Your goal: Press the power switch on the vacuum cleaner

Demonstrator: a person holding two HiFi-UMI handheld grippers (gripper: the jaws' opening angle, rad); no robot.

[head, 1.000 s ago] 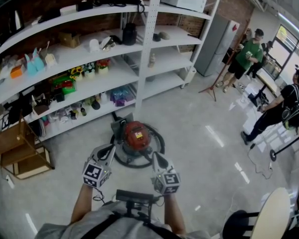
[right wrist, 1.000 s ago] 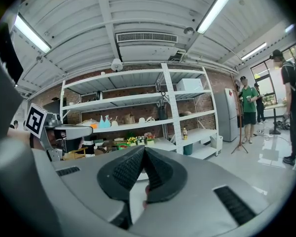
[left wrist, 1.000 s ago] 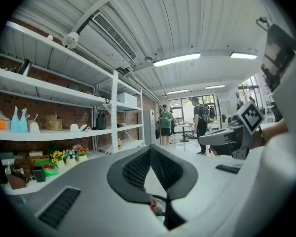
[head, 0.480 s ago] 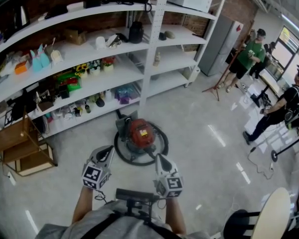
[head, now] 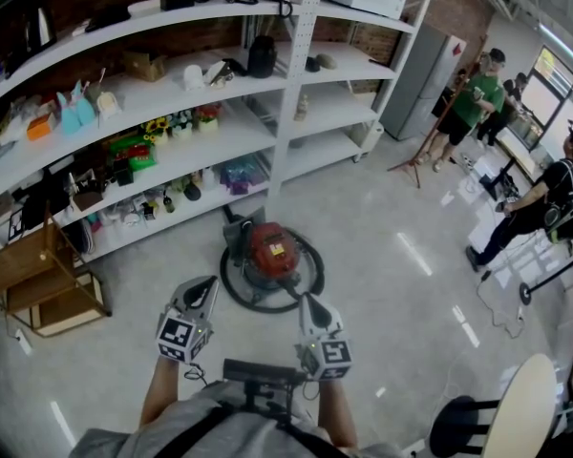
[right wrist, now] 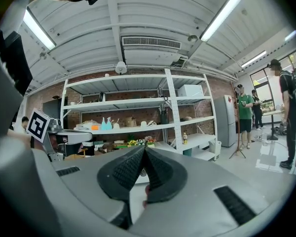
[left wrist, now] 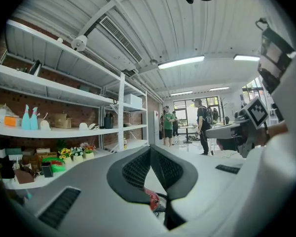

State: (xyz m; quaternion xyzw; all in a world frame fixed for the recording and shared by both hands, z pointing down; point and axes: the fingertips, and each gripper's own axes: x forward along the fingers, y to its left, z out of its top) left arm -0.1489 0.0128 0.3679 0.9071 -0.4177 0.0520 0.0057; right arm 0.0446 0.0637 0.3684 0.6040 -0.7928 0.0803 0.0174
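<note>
A red vacuum cleaner (head: pixel 270 249) sits on the grey floor before the shelves, its black hose (head: pixel 231 294) coiled around it. Both grippers hang in the air short of it, held side by side. My left gripper (head: pixel 206 286) points at the hose's near left side, my right gripper (head: pixel 307 300) at its near right. In the left gripper view the left gripper (left wrist: pixel 150 150) has its jaws meeting at the tips, and a bit of the red vacuum cleaner (left wrist: pixel 152 199) shows below them. The right gripper (right wrist: pixel 144 150) is likewise shut on nothing. The power switch cannot be made out.
White shelving (head: pixel 296 74) full of small items runs behind the vacuum. A wooden stand (head: pixel 33 289) is at the left. Several people (head: pixel 477 93) and a tripod (head: pixel 422 151) are at the far right, a chair (head: pixel 511 413) at the near right.
The head view has shifted slightly, so the vacuum cleaner sits a little further right and up. Both grippers stay shut in nearly the same place.
</note>
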